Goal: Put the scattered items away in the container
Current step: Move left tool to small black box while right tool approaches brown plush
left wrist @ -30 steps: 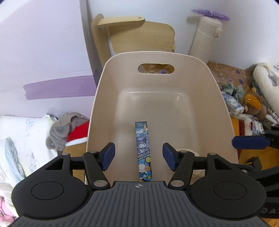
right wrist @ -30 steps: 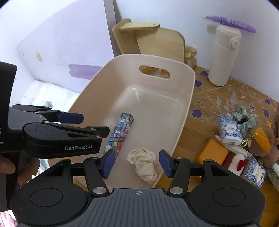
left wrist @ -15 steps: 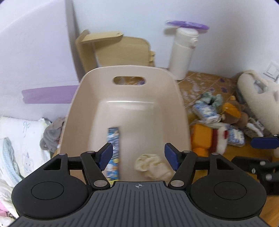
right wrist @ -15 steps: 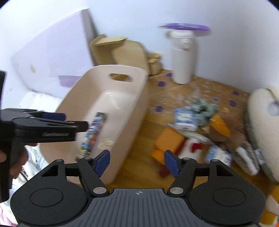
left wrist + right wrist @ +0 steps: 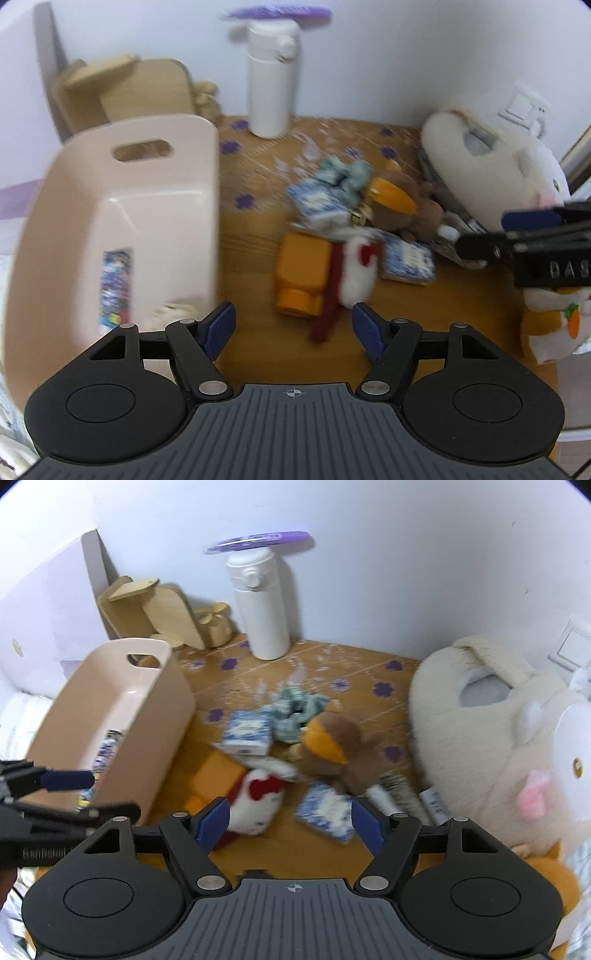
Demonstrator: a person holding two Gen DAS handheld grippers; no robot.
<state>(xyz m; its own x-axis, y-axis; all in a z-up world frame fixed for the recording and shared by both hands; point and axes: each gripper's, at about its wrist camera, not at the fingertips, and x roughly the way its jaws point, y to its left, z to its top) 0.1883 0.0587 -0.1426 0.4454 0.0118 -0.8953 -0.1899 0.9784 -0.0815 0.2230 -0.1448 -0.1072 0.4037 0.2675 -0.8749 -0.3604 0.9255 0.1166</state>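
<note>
Left gripper (image 5: 291, 326) and right gripper (image 5: 290, 825): both sets of jaws have just been opening and now stand wide, nothing between the pads. The beige container (image 5: 207, 192), smooth rigid plastic with a slot handle, stands at the left edge of the wooden table (image 5: 251, 258); a printed carton (image 5: 116, 280) and a cream cloth (image 5: 170, 314) already lie inside.

The remaining pile lies in the table's middle, right of the container:
- orange bottle (image 5: 301, 269), hard and probably slippery; judged best pinched across its flat body.
- white-and-red plush (image 5: 255, 797), soft and light; any bulge should yield to the pads.
- 2 blue-patterned packets (image 5: 245, 733), (image 5: 325, 812), likely light and crushable; take by the short sides.
- brown plush (image 5: 343, 746) and green fabric (image 5: 295, 710), limp and compressible.
</note>
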